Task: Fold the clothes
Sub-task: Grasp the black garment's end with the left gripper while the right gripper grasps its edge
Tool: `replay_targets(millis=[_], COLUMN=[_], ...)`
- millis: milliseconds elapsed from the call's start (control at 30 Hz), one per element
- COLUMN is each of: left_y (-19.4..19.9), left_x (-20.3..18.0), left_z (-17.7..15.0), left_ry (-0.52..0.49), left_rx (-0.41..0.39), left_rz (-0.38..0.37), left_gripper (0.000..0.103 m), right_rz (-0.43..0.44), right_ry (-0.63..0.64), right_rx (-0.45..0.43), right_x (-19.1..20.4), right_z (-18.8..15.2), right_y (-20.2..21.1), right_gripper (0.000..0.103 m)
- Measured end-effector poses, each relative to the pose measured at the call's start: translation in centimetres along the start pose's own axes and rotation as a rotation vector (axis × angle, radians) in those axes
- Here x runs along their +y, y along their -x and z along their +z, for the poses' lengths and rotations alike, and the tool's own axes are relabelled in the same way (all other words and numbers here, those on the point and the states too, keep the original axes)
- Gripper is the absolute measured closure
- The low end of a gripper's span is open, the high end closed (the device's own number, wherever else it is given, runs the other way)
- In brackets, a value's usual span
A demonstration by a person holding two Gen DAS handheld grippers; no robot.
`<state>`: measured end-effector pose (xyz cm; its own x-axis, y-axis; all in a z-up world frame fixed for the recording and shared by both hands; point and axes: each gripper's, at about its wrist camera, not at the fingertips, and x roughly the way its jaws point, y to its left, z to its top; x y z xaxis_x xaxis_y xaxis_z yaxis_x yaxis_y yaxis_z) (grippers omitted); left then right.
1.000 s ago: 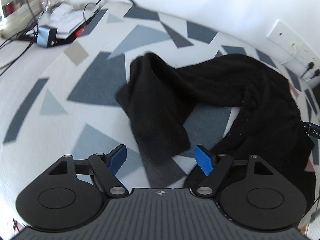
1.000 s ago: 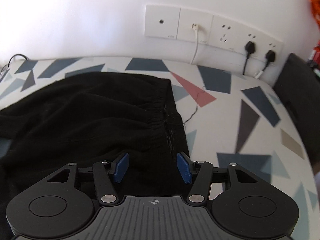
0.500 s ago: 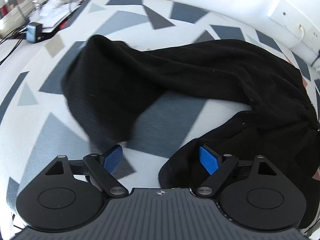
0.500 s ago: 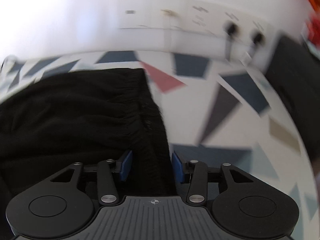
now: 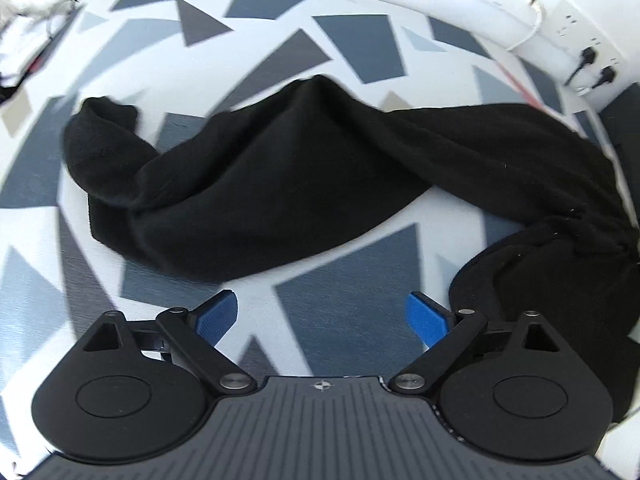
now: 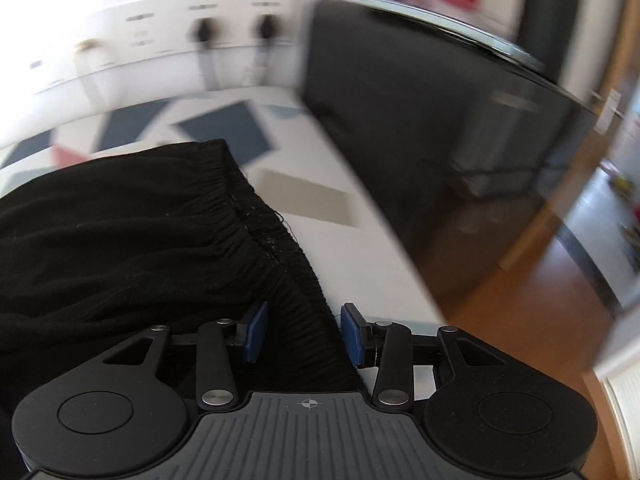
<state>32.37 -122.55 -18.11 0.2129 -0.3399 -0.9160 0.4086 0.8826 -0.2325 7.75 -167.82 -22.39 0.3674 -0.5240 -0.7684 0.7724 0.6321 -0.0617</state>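
Black trousers (image 5: 280, 184) lie crumpled across a bed cover (image 5: 348, 308) printed with grey and blue triangles. One leg ends at the far left and the fabric bunches toward the right edge. My left gripper (image 5: 320, 320) hovers over bare cover in front of the trousers. Its jaws are opening and nothing is between them. In the right wrist view the trousers (image 6: 140, 240) fill the left half. My right gripper (image 6: 304, 332) is shut on the gathered elastic waistband (image 6: 288, 264), which runs between the blue pads at the cover's right edge.
Wall sockets with plugs and cables (image 5: 588, 40) sit on the white wall behind, blurred as sockets (image 6: 232, 36) in the right wrist view. A tall black cabinet (image 6: 440, 140) stands close on the right, above wooden floor (image 6: 540, 300). Cables and clutter (image 5: 24, 40) lie at the far left.
The left gripper has let the trouser leg drop, drawn back and spread its jaws wider. The right gripper has narrowed on the waistband and swung right, away from the sockets.
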Motion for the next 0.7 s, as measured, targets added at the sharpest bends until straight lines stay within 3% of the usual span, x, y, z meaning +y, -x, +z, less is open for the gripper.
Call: replay_targets(millis=[167, 233, 367, 533, 700], left_y=[1.4, 1.9, 2.7, 1.9, 0.2], left_x=[2.1, 4.0, 9.5, 16.6, 18.4], left_z=[-0.4, -0.1, 0.6, 2.3, 4.9], left_ry=[0.059, 0.104, 0.259, 0.55, 0.608], left_rx=[-0.002, -0.007, -0.03, -0.072, -0.096], left_rz=[-0.08, -0.086, -0.105, -0.153, -0.196], left_gripper=[0.01, 0.01, 0.01, 0.01, 0.006], right_rz=[0.059, 0.089, 0.218, 0.394, 0.419], right_ry=[-0.131, -0.128, -0.082, 0.064, 0.269], right_rx=[-0.034, -0.065, -0.061, -0.038, -0.076], right_x=[-1.0, 0.3, 5.1, 14.1, 22.4], right_z=[-0.5, -0.6, -0.7, -1.1, -1.3], right_y=[2.4, 4.0, 6.4, 8.3, 8.2], right_gripper=[0.064, 0.061, 0.061, 0.055, 0.046])
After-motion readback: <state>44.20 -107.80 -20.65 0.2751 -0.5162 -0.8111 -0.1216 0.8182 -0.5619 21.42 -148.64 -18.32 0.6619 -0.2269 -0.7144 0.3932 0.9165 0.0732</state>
